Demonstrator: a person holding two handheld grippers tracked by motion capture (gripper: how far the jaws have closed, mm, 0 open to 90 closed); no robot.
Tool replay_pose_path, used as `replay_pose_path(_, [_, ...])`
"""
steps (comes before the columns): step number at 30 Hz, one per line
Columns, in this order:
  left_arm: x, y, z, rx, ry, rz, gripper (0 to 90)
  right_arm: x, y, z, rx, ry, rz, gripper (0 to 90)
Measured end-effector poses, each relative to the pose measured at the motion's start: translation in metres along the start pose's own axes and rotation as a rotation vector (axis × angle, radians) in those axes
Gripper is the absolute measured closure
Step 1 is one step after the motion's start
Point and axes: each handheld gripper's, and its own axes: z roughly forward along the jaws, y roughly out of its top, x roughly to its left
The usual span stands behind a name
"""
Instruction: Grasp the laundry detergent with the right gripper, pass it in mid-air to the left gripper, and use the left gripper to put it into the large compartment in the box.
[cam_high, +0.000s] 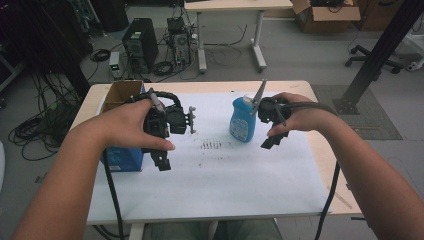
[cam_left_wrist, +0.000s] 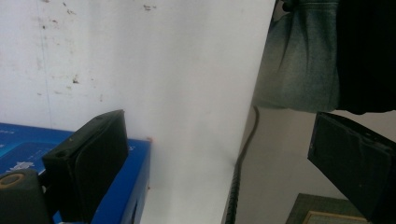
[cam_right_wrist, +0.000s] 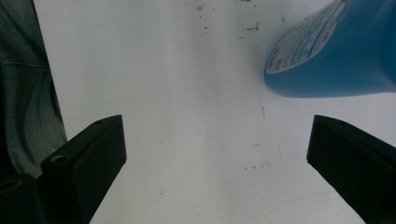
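Note:
A blue bottle (cam_high: 242, 120) with a printed label stands upright on the white paper sheet (cam_high: 215, 175) near the table's middle. My right gripper (cam_high: 269, 141) is held just to its right, above the paper, jaws pointing down. In the right gripper view the right gripper (cam_right_wrist: 218, 121) is open with nothing between its jaws, and the blue bottle (cam_right_wrist: 336, 51) lies beyond its right jaw. My left gripper (cam_high: 162, 161) hovers at the left beside a blue box (cam_high: 122, 160). It is open and empty (cam_left_wrist: 217, 121), with the blue box (cam_left_wrist: 135, 177) under its left jaw.
A brown open carton (cam_high: 120, 95) stands at the table's back left, behind the blue box. Small dark marks (cam_high: 210, 146) dot the paper's middle. Cables (cam_high: 112, 195) trail off the near edge from both grippers. Beyond the table are computers (cam_high: 140, 45) and another table (cam_high: 235, 7).

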Motion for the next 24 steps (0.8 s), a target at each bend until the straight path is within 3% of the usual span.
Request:
replay_pose_path(12, [0.000, 0.000, 0.002, 0.008, -0.002, -0.002, 5.6, -0.016, -0.028, 0.016, -0.050, 0.012, 0.076, 5.0])
replay_pose_path(24, [0.002, 0.001, 0.005, 0.013, -0.011, -0.003, 5.6, -0.033, -0.052, 0.036, -0.184, -0.012, 0.172, 5.0])
